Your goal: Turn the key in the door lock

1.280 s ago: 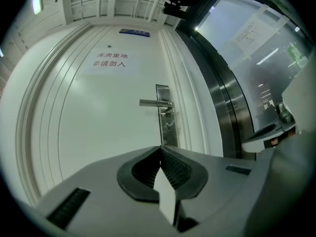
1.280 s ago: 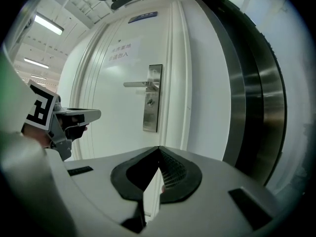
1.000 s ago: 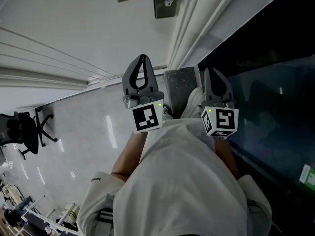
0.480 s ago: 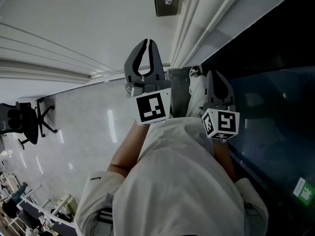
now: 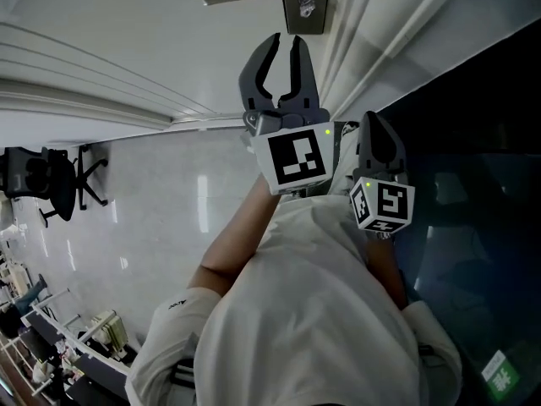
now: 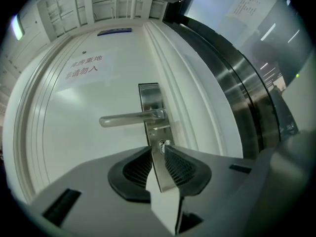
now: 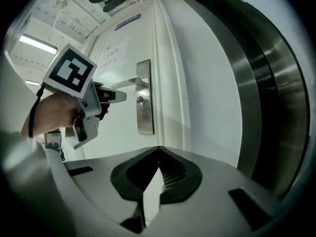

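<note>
"Since the key (image 6: 162,143) is so small, where would you take hold of it?"

"By its flat head, the only part that shows. It sticks out of the lock plate (image 6: 149,113) just below the door handle (image 6: 129,118), on the white door (image 6: 89,112). The blade is hidden in the lock."

"And the left gripper (image 6: 158,151)?"

"It is raised toward the plate, its jaws apart with nothing between them. The key's head shows in the gap just beyond the tips. As far as I can tell, they do not touch it."

"How will it handle?"

"I judge it light, stiff metal, probably slick against the ribbed pads. Pinch squarely across the two flat faces, or it may twist out when the lock resists."

"The right gripper (image 7: 158,151)?"

"Its jaws are closed on nothing, and it is held lower and farther back from the door."
</note>
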Motion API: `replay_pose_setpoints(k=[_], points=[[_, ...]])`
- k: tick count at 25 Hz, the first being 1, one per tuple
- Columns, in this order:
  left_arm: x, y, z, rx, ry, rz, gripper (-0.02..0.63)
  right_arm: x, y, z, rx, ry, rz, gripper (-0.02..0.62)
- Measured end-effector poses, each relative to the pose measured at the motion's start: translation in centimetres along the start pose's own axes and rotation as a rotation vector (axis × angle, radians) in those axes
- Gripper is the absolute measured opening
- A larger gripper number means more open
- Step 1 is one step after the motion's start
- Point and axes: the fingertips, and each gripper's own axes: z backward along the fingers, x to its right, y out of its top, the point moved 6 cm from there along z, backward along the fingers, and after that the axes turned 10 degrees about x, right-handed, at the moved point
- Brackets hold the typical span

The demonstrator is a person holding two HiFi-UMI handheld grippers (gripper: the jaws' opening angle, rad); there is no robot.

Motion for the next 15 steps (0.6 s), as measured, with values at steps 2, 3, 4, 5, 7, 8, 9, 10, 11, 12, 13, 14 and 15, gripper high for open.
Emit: replay_pose_setpoints(k=[2, 3, 4, 5, 7, 8, 9, 10, 11, 12, 13, 14, 15], points=[[0.6, -0.1, -1.5, -0.017, 0.009, -0.006, 0.066, -0.1, 0.0, -0.6, 0.005, 0.016, -0.007, 0.002], [0.9, -0.2, -2.1, -0.023, 0.013, -0.001, 0.066, -0.1, 0.1, -0.8, 0.006, 0.022, -0.011, 0.002], [1.2, -0.3, -2.6, -0.029, 0.015, 0.005, 0.066, 0.0, 0.1, -0.9, 0.008, 0.025, -0.014, 0.002], [1.5, -0.5, -3.0, -0.035, 0.015, 0.010, 0.066, 0.1, 0.0, -1.0, 0.008, 0.025, -0.017, 0.002], [1.9, -0.9, -3.9, -0.042, 0.010, 0.006, 0.066, 0.8, -0.4, -1.4, 0.008, 0.018, -0.022, 0.002], [2.1, -1.2, -4.3, -0.045, 0.010, 0.001, 0.066, 1.3, -0.7, -1.7, 0.007, 0.012, -0.025, 0.002], [2.2, -1.4, -4.7, -0.049, 0.011, -0.001, 0.066, 1.7, -0.9, -1.9, 0.006, 0.004, -0.027, 0.002], [2.3, -1.6, -5.1, -0.055, 0.016, 0.003, 0.066, 2.1, -1.0, -2.1, 0.006, -0.004, -0.029, 0.002], [2.2, -1.6, -5.4, -0.062, 0.023, 0.009, 0.066, 2.5, -1.0, -2.2, 0.007, -0.011, -0.031, 0.002], [2.1, -1.5, -5.7, -0.068, 0.031, 0.017, 0.066, 2.7, -0.8, -2.3, 0.009, -0.016, -0.031, 0.002], [2.0, -1.3, -6.0, -0.071, 0.039, 0.025, 0.066, 2.9, -0.5, -2.4, 0.011, -0.018, -0.030, 0.002], [1.8, -1.0, -6.3, -0.073, 0.049, 0.035, 0.066, 3.0, -0.1, -2.4, 0.011, -0.019, -0.027, 0.002], [1.7, -0.6, -6.5, -0.072, 0.061, 0.051, 0.066, 3.1, 0.3, -2.4, 0.010, -0.018, -0.024, 0.002]])
